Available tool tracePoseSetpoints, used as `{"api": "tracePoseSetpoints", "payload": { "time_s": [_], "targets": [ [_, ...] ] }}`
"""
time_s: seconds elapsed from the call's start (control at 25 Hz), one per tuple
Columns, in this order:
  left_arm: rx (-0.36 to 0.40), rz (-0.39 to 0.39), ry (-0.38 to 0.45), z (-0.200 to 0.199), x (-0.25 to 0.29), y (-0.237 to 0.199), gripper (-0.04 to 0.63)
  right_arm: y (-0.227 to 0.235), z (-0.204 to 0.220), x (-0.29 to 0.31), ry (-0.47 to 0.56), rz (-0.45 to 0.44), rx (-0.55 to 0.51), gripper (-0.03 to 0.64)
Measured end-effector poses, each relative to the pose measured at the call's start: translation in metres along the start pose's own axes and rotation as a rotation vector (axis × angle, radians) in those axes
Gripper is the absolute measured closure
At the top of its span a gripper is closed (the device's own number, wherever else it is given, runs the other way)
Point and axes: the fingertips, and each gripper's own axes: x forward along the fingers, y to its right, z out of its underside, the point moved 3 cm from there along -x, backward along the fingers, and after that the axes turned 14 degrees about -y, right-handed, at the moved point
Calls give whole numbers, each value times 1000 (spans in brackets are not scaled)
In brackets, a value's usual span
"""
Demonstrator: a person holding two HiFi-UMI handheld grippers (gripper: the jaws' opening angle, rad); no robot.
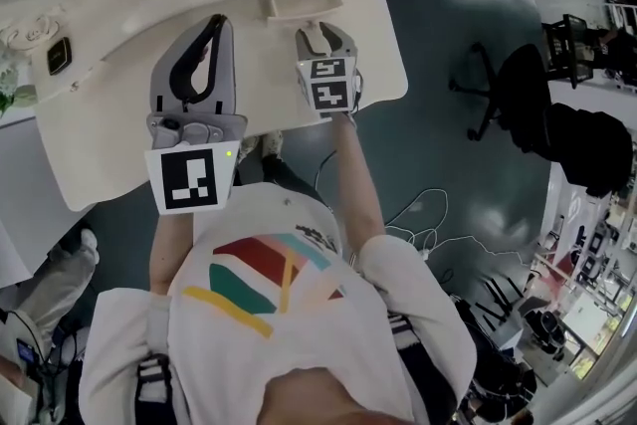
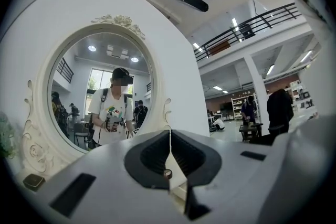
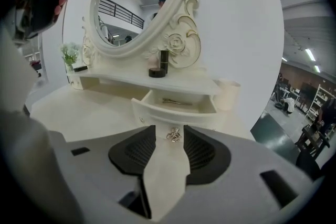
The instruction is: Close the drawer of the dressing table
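The cream dressing table (image 1: 119, 129) has a small drawer (image 1: 304, 3) pulled out at its back right. In the right gripper view the drawer (image 3: 176, 108) stands open with a thin metal item (image 3: 173, 102) inside. Its silver knob (image 3: 174, 135) shows in the gap between the jaws. My right gripper (image 3: 171, 131) is open and points down at the drawer front; I cannot tell whether it touches the knob. From the head view the right gripper (image 1: 318, 30) sits just in front of the drawer. My left gripper (image 1: 213, 23) hovers over the tabletop to the left, shut (image 2: 170, 134) and empty.
An oval mirror (image 3: 134, 2) stands at the back, with a black tube (image 3: 164, 62) and a round black compact (image 3: 156, 72) on the shelf below. A cream cup (image 3: 227, 94) stands right of the drawer, flowers (image 3: 70, 55) at the left. An office chair (image 1: 498, 90) and cables (image 1: 428, 214) are on the floor.
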Motion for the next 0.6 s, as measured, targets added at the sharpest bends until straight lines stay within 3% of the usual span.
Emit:
{"api": "tracePoseSetpoints", "payload": {
  "time_s": [0.6],
  "targets": [
    [4,-58,-26,8,-1,-11,588,11,14,21,-40,-9,27,528]
  ]
}}
